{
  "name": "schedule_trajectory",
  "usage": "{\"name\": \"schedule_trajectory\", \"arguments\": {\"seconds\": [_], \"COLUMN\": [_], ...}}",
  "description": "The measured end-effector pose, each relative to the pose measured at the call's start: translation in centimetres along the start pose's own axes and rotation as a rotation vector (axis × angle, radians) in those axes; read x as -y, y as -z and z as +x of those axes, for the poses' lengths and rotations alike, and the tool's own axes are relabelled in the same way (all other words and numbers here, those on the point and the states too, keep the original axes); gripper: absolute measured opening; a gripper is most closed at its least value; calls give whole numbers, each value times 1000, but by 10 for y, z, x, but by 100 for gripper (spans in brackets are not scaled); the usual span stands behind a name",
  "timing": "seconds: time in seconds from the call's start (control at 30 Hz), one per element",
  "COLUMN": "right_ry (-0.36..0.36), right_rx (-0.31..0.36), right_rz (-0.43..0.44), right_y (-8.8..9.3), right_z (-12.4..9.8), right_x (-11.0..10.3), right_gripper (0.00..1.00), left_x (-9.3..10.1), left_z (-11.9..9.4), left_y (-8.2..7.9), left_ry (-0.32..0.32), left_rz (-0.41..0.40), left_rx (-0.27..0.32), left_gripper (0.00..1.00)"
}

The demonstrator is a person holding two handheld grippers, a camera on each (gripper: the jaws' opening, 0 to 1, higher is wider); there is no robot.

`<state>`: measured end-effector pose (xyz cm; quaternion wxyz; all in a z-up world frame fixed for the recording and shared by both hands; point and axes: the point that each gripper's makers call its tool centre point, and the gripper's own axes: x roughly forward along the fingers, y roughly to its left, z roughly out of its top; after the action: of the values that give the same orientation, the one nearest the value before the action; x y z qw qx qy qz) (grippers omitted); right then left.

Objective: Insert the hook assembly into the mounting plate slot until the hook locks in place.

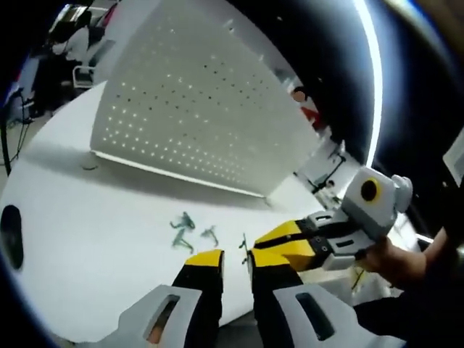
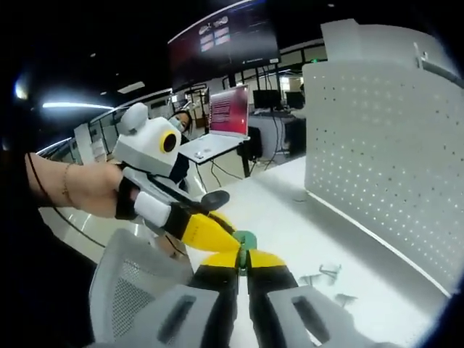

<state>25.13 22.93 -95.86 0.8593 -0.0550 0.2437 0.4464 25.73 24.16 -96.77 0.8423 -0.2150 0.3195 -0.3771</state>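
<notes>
In the left gripper view the white perforated mounting plate [image 1: 196, 109] stands upright at the back of the white table [image 1: 87, 239]. Several small green hooks [image 1: 183, 230] lie loose in front of it. My left gripper [image 1: 236, 262] is low over the table's near edge, its jaws almost together. A thin green sliver [image 1: 244, 242] shows at their tips. The right gripper [image 1: 304, 243], held by a hand, meets it tip to tip from the right. In the right gripper view my right gripper [image 2: 244, 259] is shut on a green hook piece [image 2: 245, 238]. The left gripper [image 2: 206, 233] touches that piece from the left.
The mounting plate [image 2: 384, 152] rises on the right of the right gripper view, with two loose hooks [image 2: 328, 274] on the table below it. A grey mesh chair back [image 2: 134, 290] stands close at the lower left. A desk with a laptop [image 2: 226, 116] stands farther back.
</notes>
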Motion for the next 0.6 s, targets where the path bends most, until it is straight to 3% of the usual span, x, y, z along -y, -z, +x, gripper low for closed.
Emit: {"name": "schedule_trajectory", "arguments": {"seconds": [0.1,0.23,0.4,0.47,0.6], "right_ry": [5,14,31,40,67], "right_rx": [4,10,33,46,88], "right_rz": [-4,-42,-21,-19,-4], "right_y": [-2,-6,-12,-14,-23], "right_z": [-1,-3,-4,-5,-7], "right_x": [2,4,9,11,17], "right_gripper": [0,0,0,0,0], "left_x": [-1,-4,-3,1,7], "left_z": [-2,-6,-10,-11,-9], "left_y": [-1,-2,-9,-14,-17], "left_ry": [-5,-24,-16,-6,1], "left_rz": [5,88,113,176,205], "left_rx": [0,-5,41,65,81], "left_gripper": [21,28,42,44,62]}}
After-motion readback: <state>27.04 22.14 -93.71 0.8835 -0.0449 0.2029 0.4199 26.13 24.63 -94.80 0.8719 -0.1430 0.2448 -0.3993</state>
